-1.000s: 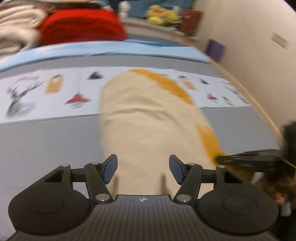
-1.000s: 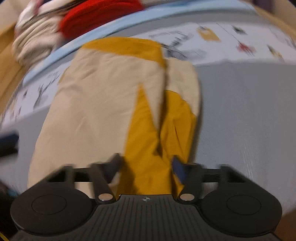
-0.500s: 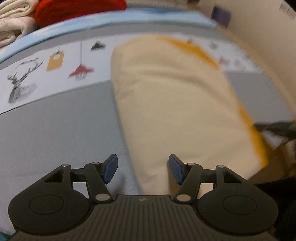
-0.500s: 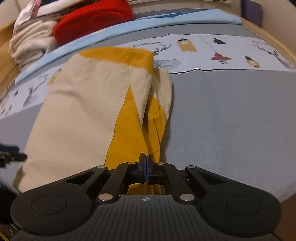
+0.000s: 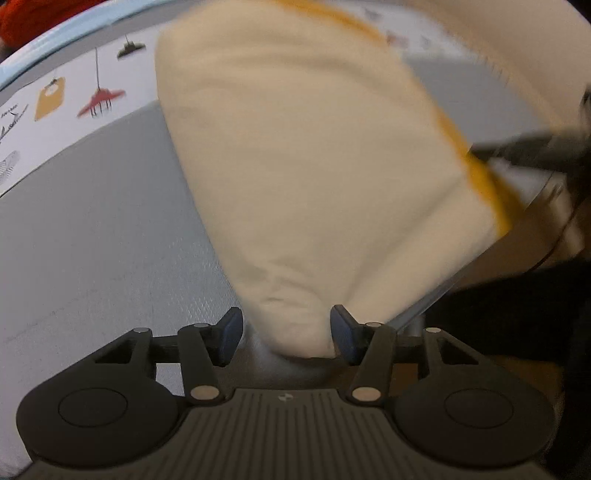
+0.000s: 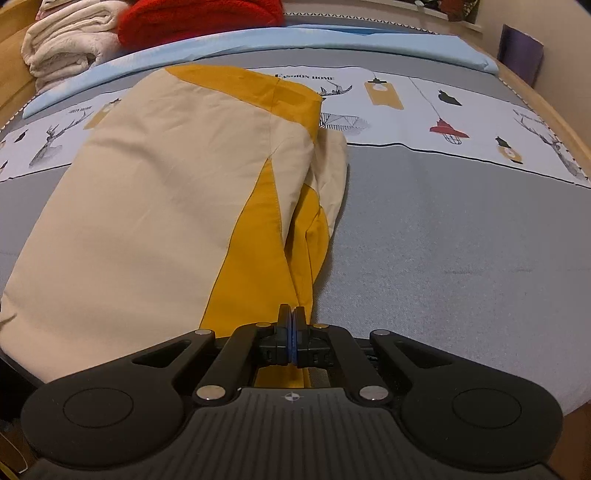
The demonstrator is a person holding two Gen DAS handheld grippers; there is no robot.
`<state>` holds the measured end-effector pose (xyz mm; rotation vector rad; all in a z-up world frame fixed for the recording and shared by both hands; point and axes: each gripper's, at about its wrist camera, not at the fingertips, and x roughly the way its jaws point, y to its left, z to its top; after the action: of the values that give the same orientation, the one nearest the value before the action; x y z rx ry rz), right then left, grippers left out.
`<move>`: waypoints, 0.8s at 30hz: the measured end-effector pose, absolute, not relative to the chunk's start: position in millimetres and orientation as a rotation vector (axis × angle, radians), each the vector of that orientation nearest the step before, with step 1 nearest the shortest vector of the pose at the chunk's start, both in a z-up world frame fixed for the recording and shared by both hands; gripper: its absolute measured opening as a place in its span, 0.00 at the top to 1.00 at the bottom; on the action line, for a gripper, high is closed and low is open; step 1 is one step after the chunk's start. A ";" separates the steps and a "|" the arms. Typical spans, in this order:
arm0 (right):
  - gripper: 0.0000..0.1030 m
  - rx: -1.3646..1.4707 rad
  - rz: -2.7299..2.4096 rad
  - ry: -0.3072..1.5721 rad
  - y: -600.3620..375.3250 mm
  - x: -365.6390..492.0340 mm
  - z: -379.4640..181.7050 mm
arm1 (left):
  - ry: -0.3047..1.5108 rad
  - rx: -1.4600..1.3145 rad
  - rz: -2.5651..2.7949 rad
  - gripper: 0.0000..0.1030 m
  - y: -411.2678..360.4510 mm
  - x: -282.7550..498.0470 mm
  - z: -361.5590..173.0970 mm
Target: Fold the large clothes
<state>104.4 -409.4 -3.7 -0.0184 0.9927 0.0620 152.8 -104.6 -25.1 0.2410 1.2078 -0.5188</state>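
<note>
A cream and mustard-yellow garment (image 6: 147,221) lies folded lengthways on the bed, its near end at the bed's front edge. My right gripper (image 6: 291,325) is shut on the yellow hem at the garment's near right corner. In the left wrist view the garment (image 5: 295,166) is blurred and its near left corner sits between the fingers of my left gripper (image 5: 286,334). The jaws are closing, with a gap still showing at the left pad (image 5: 231,334). A dark blurred shape at the right edge is the right gripper (image 5: 524,151).
The bed has a grey cover (image 6: 443,240) with a white printed band (image 6: 406,107) and a light blue sheet (image 6: 332,40) behind. A red blanket (image 6: 199,18) and folded white blankets (image 6: 62,40) lie at the far left. A wooden frame (image 6: 554,110) borders the right.
My left gripper has dropped and tilted down to the garment's near left corner, which now sits between its fingers. My right gripper has shut on the yellow hem and stayed shut.
</note>
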 end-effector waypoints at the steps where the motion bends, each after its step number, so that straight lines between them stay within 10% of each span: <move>1: 1.00 -0.025 0.066 1.002 -408.1 104.3 -5.3 | 1.207 0.244 -0.531 0.41 -108.1 152.8 -26.0; 24: 0.98 -0.009 0.170 1.157 -424.1 77.7 -22.5 | 1.160 0.174 -0.414 0.39 -123.5 194.6 -0.2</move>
<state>77.7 -424.1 -22.5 -0.0089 1.1570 0.1697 194.6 -123.5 -0.2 0.1740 1.1596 -0.4142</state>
